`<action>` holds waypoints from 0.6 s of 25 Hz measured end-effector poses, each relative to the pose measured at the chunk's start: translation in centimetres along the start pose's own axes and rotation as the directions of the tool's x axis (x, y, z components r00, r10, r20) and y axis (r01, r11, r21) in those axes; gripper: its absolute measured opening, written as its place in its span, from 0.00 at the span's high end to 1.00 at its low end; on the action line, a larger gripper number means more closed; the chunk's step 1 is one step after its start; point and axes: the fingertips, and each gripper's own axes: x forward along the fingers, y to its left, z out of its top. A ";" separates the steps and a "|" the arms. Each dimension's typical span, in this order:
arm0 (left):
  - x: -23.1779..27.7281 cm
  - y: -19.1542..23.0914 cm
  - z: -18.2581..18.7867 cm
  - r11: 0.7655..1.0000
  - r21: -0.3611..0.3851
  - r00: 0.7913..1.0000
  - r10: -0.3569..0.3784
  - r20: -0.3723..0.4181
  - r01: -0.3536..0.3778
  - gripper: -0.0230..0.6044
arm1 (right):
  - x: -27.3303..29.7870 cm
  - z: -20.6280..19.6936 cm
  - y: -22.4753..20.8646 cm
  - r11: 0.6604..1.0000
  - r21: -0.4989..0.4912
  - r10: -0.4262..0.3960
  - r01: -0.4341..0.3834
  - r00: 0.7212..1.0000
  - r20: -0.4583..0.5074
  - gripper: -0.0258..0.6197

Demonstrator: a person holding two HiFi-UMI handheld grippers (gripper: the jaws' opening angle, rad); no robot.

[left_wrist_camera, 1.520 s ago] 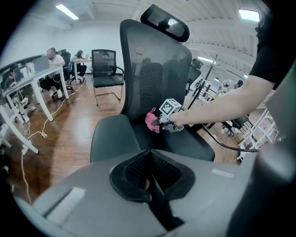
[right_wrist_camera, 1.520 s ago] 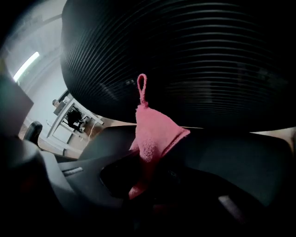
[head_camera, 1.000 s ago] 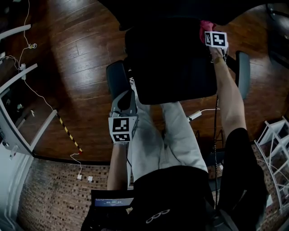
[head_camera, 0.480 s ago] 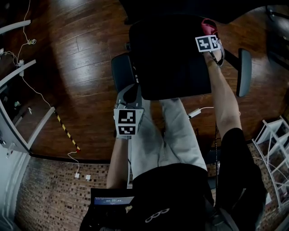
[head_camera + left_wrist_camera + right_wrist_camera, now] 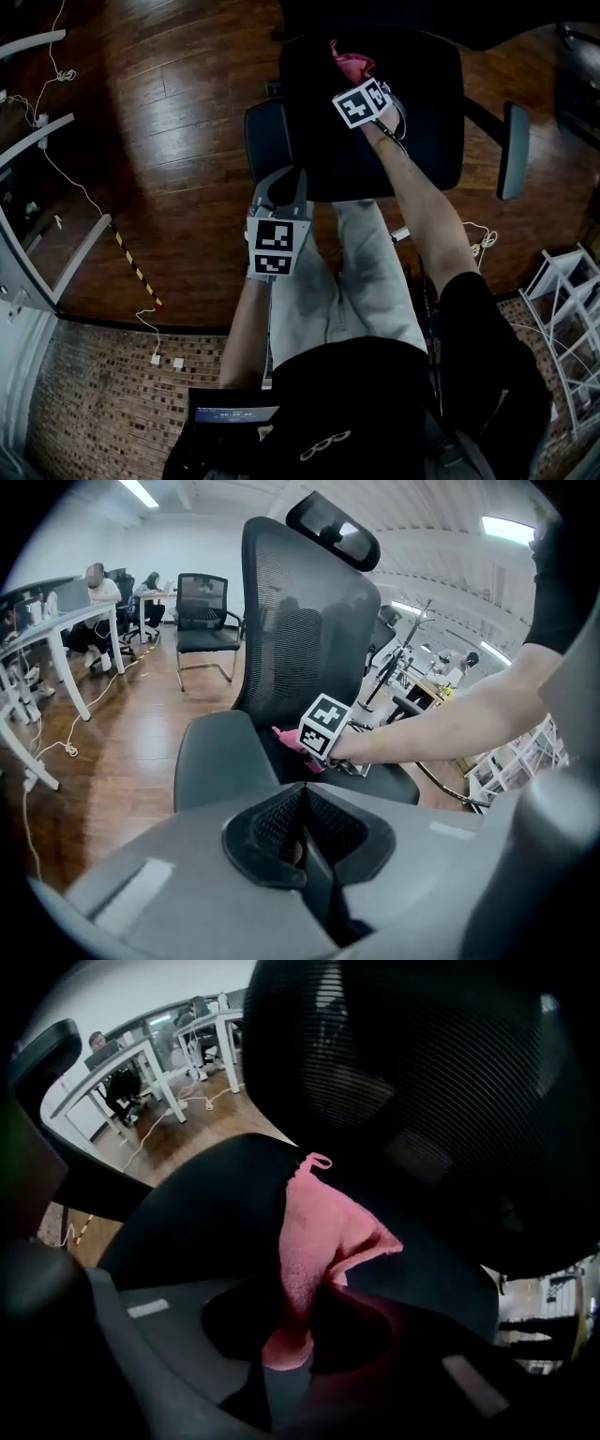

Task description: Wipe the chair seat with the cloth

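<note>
The black chair seat point(image 5: 412, 122) lies below me, in front of my legs. A pink cloth point(image 5: 349, 64) rests on the seat's far left part, and my right gripper point(image 5: 353, 79) is shut on it. In the right gripper view the cloth point(image 5: 319, 1232) hangs out of the right gripper point(image 5: 286, 1335) over the seat point(image 5: 197, 1222), below the mesh backrest point(image 5: 422, 1082). My left gripper point(image 5: 278, 186) is shut on nothing, near the seat's front left corner beside the left armrest point(image 5: 265, 141). The left gripper point(image 5: 302, 827) view shows the cloth point(image 5: 287, 740) past the armrest pad point(image 5: 220, 761).
The right armrest point(image 5: 513, 150) sticks out beside the seat. A white wire rack point(image 5: 567, 291) stands at the right, white desk frames point(image 5: 37, 272) at the left. Cables and a yellow-black strip point(image 5: 136, 272) lie on the wood floor. Another chair point(image 5: 202, 607) and seated people are farther off.
My right gripper has carried the cloth leftward across the back of the seat. My left gripper has shifted a little right and forward toward the seat's front left corner.
</note>
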 end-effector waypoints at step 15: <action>0.0 0.4 0.1 1.000 -0.024 1.000 -0.003 0.013 0.004 0.97 | -5.6 6.0 17.5 0.734 0.008 0.646 -0.679 0.702 0.300 0.85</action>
